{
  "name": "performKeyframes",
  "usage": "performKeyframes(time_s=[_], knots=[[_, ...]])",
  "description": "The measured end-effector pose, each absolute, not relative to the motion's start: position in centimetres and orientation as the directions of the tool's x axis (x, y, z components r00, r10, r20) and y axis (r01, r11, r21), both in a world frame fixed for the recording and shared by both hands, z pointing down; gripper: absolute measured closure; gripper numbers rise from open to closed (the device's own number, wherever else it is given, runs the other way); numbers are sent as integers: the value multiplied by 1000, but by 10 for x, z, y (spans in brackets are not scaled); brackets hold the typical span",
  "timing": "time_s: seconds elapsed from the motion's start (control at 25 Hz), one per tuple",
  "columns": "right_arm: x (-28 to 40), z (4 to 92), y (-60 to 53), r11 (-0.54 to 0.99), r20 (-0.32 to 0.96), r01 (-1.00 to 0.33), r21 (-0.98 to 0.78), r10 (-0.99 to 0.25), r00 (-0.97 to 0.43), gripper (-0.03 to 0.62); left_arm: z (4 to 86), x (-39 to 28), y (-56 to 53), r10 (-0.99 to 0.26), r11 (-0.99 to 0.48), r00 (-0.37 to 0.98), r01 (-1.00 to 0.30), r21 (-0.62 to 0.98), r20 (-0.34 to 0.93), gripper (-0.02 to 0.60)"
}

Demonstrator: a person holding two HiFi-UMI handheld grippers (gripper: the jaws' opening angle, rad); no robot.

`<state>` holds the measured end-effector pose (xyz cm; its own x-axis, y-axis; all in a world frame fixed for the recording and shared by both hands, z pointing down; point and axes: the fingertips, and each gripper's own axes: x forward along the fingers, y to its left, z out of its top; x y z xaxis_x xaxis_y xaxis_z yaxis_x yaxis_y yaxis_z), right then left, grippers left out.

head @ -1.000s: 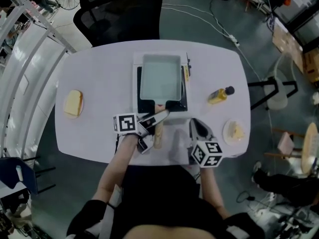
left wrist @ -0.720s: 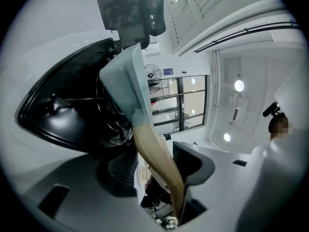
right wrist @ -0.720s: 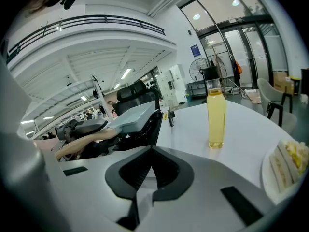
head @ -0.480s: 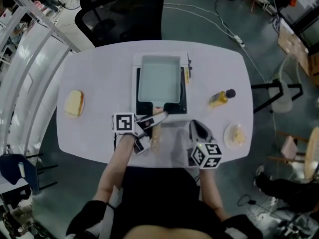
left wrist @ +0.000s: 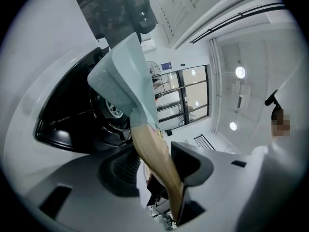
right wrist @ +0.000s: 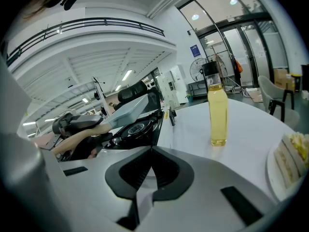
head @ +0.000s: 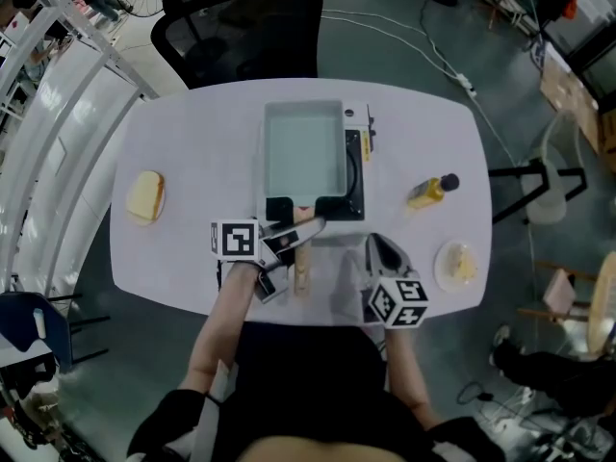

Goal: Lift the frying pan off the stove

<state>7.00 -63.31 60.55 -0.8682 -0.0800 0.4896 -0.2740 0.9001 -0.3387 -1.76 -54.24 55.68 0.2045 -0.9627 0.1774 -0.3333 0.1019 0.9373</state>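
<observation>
The pale rectangular frying pan [head: 304, 147] hangs tilted over the black stove [head: 354, 176], shifted left so the burner shows at the stove's right. Its wooden handle [head: 302, 269] points toward me. My left gripper [head: 296, 250] has just been closing and its pads now grip the handle. In the left gripper view the handle [left wrist: 153, 153] runs between the jaws of the left gripper [left wrist: 157, 167], and the pan [left wrist: 125, 76] rises above the stove [left wrist: 67, 124]. My right gripper [head: 378, 245] rests shut and empty on the table, right of the handle; the right gripper [right wrist: 147, 170] looks toward the raised pan [right wrist: 128, 109].
A bottle of yellow oil [head: 428, 190] lies right of the stove and stands as the oil bottle [right wrist: 217, 112] in the right gripper view. A plate with food [head: 457, 265] is at the near right, bread on a plate [head: 144, 197] at the left. A black chair [head: 245, 22] stands behind the white table [head: 192, 142].
The left gripper's jaws have closed onto the wooden handle. The pan has tilted up and shifted left and away, uncovering the burner. The right gripper has stayed put.
</observation>
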Motion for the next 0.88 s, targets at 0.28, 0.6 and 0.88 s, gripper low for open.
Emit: performKeyframes(time_s=[0.28, 0.6, 0.88], knots=[[69, 597, -625, 903, 467, -262, -341, -79, -880, 588, 533, -16, -535, -973, 30, 203, -350, 936, 107, 388], [60, 578, -600, 908, 442, -246, -339, -77, -894, 588, 525, -13, -503, -970, 74, 189, -371, 926, 153, 388], [51, 564, -577, 913, 431, -237, -333, -76, -899, 588, 509, -8, -473, -976, 17, 195, -366, 931, 95, 388]])
